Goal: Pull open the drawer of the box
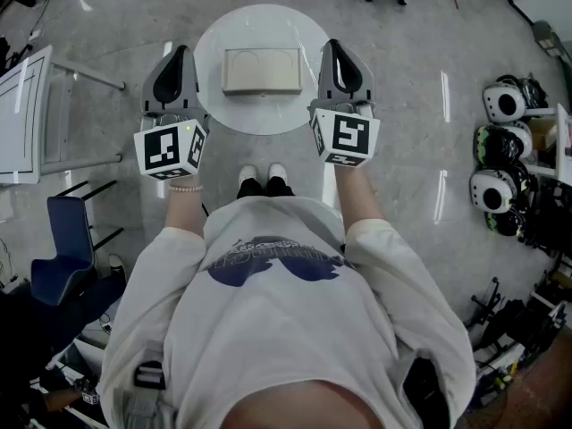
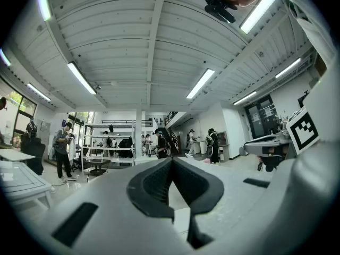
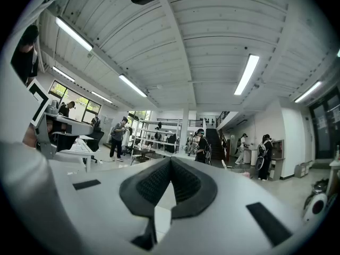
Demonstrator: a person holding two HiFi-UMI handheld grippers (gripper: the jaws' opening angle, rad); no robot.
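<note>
Flanking beige box [image 1: 261, 71] on round table [image 1: 259, 114]: left gripper [image 1: 181, 52], right gripper [image 1: 332, 45], jaws together, empty.

Beige rectangular box [image 1: 261, 71], drawer shut, lying flat at the middle of the round white table [image 1: 214, 105]

A small round white table [image 1: 261, 116] stands on the polished grey floor [image 1: 429, 150] at the upper middle of the frame. One flat beige box [image 1: 262, 70] lies at its centre.
</note>
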